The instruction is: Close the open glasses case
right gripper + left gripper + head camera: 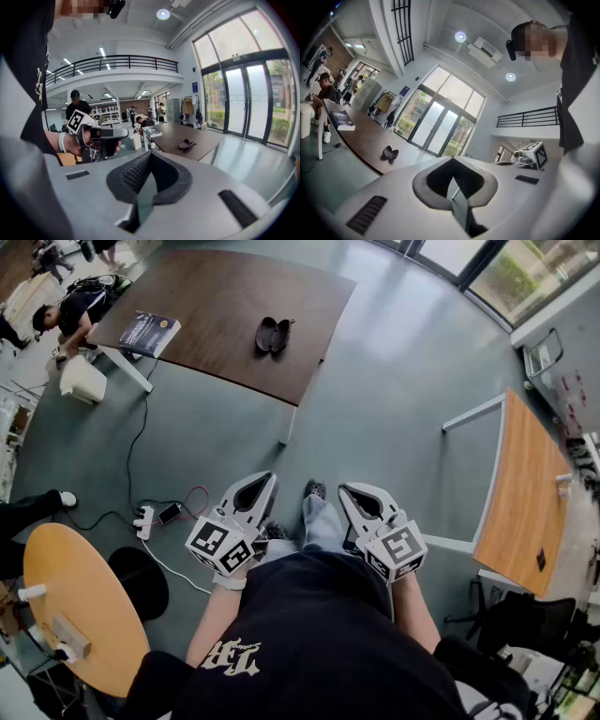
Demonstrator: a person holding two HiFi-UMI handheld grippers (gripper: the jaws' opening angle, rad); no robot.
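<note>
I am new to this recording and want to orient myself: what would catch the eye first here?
The left tongs and right tongs, both shut and empty, are held close before the person's body. Well ahead of them, the open glasses case lies on a dark brown table, with a book near its left edge.

Dark brown table [220, 296] at the frame's upper middle; an open glasses case [273, 335] lies right of centre; a book [149, 331] at its left edge.
</note>
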